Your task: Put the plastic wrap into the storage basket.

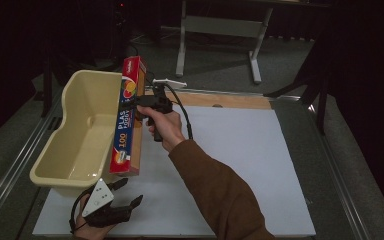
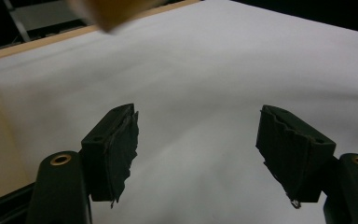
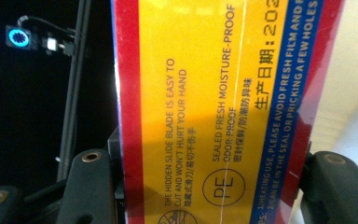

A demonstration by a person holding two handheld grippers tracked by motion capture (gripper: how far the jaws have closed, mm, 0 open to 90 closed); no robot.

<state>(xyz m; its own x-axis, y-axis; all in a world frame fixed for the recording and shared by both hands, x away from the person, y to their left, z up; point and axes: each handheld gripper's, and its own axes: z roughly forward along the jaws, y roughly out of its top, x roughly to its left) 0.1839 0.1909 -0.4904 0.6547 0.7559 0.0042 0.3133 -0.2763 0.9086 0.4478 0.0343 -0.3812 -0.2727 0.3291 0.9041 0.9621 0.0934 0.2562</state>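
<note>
Plastic-wrap box (image 1: 128, 117), long and narrow, red and blue with yellow panels, carried lengthwise over the near rim of a cream plastic tub (image 1: 75, 140), at about ten o'clock from the white table sheet's (image 1: 240, 165) middle. Pinched mid-length by the right gripper (image 1: 139, 104), jaws clamped across its narrow width; probably gripped there for balance, so neither end droops on the way to the tub. Tilted a little, far end higher, near end just above the tub's near right corner. Left gripper (image 1: 125, 192) parked at seven o'clock, low on the sheet, jaws spread, holding nothing, likely kept clear of the carrying arm.

Left gripper (image 2: 196, 154) view: jaws wide apart over bare white sheet, ragged black pads (image 2: 121, 149) showing, tub wall at nine o'clock.

Right gripper (image 3: 214, 186) view: box (image 3: 214, 93) squeezed between both jaws, yellow face toward the lens, red edge at nine o'clock, blue strip at three; small print on a hidden slide blade, a PE mark, cream tub beyond at two o'clock.
</note>
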